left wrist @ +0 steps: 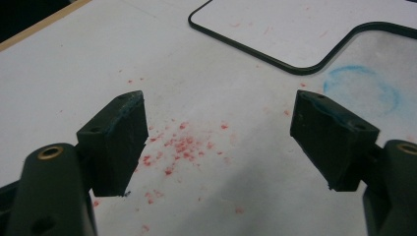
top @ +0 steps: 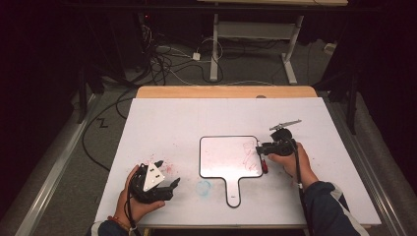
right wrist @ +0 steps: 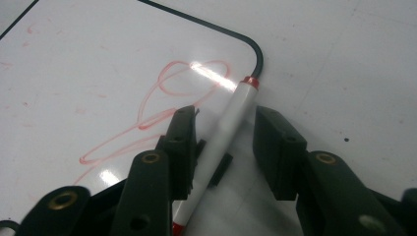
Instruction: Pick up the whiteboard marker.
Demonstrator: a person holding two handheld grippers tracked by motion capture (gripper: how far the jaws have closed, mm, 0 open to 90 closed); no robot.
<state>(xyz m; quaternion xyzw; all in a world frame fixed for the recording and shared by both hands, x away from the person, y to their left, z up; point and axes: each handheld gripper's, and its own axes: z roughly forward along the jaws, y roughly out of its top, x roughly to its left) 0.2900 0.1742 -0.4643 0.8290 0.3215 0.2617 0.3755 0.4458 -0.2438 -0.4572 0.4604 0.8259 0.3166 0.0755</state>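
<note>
Red-capped marker between right claw jaws, perhaps untouched, on whiteboard.

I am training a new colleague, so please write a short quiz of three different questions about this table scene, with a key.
1. True or false: the marker lies between the jaws of the right tongs.
2. Which colour is the scribble on the small whiteboard? A) green B) red C) black
3. Fill in: the left tongs hover with jaws wide apart over red specks on the ____ table cover.

Key:
1. True. The marker lies on the board's edge between the jaws; a gap shows on one side.
2. B.
3. White. Nothing is between those jaws.
</note>
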